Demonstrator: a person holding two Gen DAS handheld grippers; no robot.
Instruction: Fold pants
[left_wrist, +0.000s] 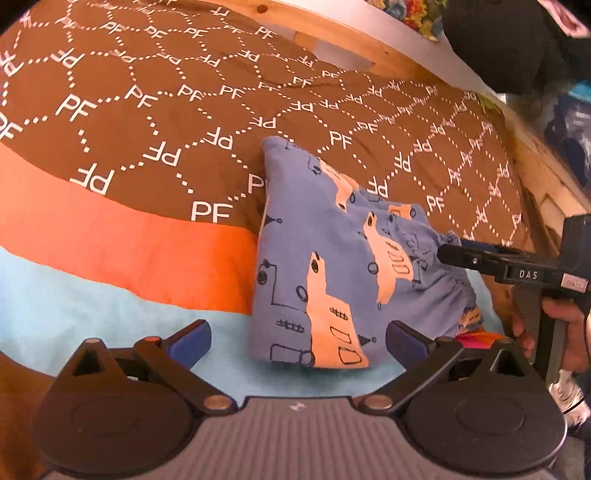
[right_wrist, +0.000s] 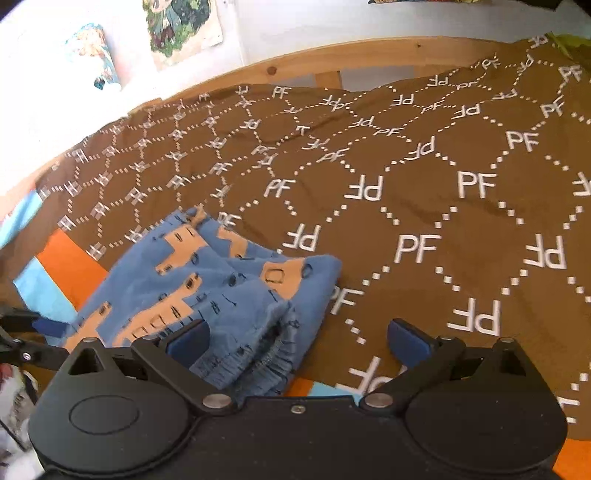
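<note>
A bed (left_wrist: 122, 122) is covered by a brown spread (right_wrist: 443, 229) printed with white dotted hexagons and the letters PF, with an orange band (left_wrist: 122, 251) and a pale blue band (left_wrist: 66, 314) along its near side. A wooden bed frame (right_wrist: 295, 62) is seen along the far edge, against a white wall. Wide open room on the brown spread is left beyond and beside the garment.

The pants (left_wrist: 325, 266), folded into a compact bundle of soft blue knit with peach shapes and dark line drawings, are laid across the meeting of the brown, orange and pale blue bands. A gathered elastic waistband (right_wrist: 266, 362) is turned toward the right hand-held gripper.

The left hand-held gripper (left_wrist: 298, 341) is held wide open with nothing between its blue pads, just short of the bundle's near edge. The right hand-held gripper (right_wrist: 298, 338) is likewise spread wide and empty; its left pad (right_wrist: 188, 341) is seen over the waistband, though contact cannot be told. In the left wrist view its black finger (left_wrist: 469, 256) is seen at the gathered edge, and a hand (left_wrist: 554, 328) is wrapped around its handle.
</note>
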